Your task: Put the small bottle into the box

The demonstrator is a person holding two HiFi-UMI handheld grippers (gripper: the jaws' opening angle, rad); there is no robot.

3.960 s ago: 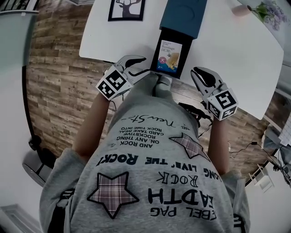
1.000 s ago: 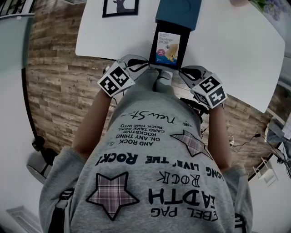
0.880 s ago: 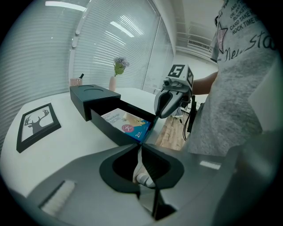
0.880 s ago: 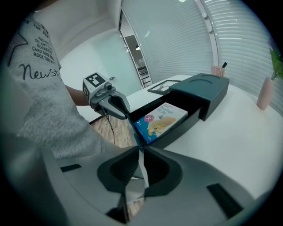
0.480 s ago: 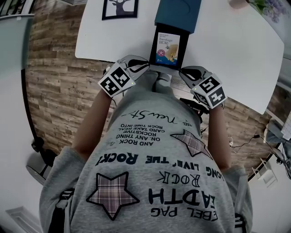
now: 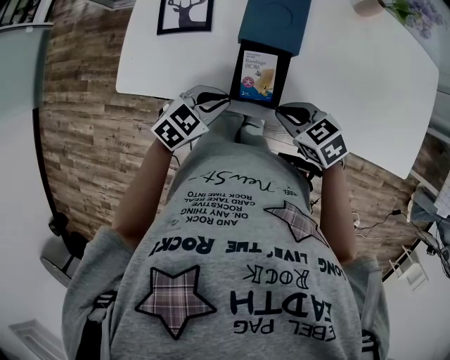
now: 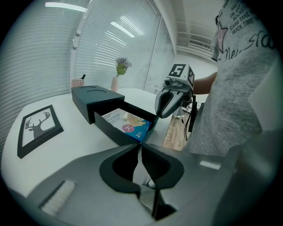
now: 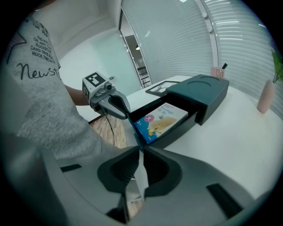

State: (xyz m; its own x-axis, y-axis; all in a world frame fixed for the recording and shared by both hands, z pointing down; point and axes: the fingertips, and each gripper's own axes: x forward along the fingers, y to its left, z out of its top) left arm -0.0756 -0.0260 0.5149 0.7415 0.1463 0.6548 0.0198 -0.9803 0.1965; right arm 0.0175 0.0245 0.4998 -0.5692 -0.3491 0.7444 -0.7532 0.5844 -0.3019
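Right gripper (image 6: 285, 112) has swung in from wide right to the box's near corner. Both grippers are closed and empty. Left gripper (image 6: 219, 98) sits at 7 o'clock of the dark teal sliding box (image 6: 275, 24), right at 5, likely braced to slide it shut. Count: one box, one printed bandage packet (image 6: 259, 76) inside, two grippers. Small bottle: not visible in any view.

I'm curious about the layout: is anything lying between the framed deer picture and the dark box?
Nothing. Between the framed deer picture and the dark box only bare white table shows, clearest in the head view.
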